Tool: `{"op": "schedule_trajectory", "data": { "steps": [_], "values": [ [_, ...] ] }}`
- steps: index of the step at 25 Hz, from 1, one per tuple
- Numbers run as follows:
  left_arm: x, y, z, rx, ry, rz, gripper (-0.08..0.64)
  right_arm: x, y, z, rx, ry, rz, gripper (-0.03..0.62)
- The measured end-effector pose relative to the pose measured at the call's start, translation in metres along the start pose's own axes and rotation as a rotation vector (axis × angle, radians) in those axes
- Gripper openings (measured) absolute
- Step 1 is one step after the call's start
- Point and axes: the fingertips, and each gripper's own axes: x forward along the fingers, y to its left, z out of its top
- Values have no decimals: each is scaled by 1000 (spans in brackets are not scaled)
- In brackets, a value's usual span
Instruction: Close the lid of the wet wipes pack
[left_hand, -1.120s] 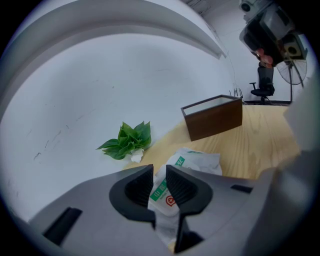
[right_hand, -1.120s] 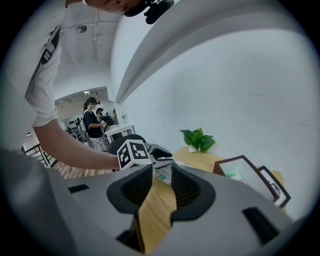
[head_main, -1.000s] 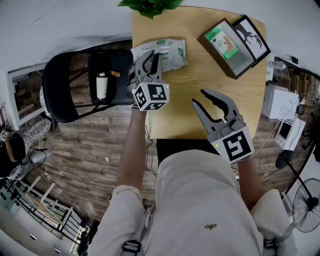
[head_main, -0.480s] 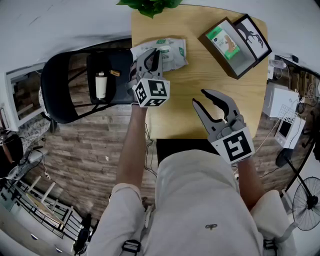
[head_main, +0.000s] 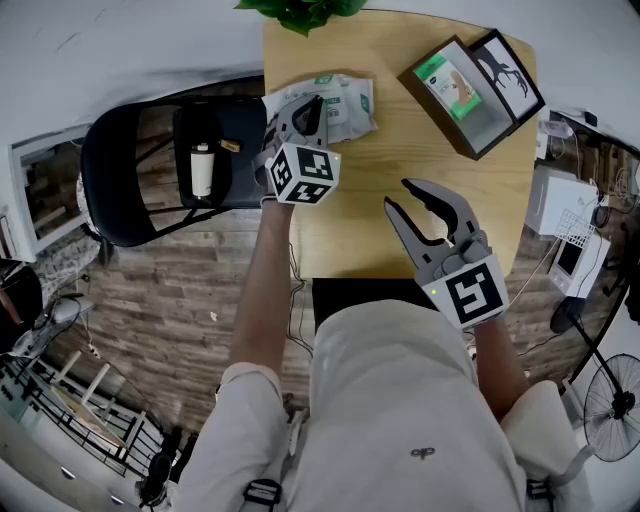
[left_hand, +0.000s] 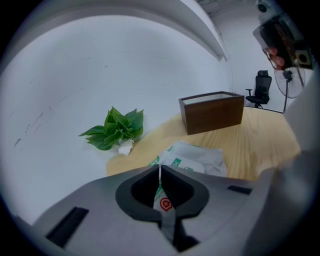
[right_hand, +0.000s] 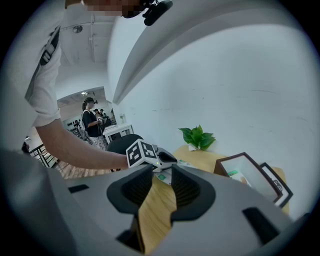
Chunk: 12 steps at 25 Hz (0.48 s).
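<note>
Since a moment ago, my left tool (head_main: 305, 108) is sitting slightly farther forward, over the near-left end of the wet wipes pack (head_main: 345, 100). I am working at the wooden table (head_main: 400, 150), where the open brown box (head_main: 470, 90) is standing at the far right, well apart from the pack by the far-left corner. My left tool's jaws are pressing almost together on a thin white flap of the pack. My right tool (head_main: 398, 194) is hovering wide open and empty over the table's near edge.
</note>
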Motion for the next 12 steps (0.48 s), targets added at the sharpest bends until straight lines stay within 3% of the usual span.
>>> {"op": "schedule_trajectory", "data": {
  "steps": [12],
  "values": [
    [8, 1, -3, -100, 39, -87, 9, 3, 2, 0, 10, 3, 7, 109]
  ]
}}
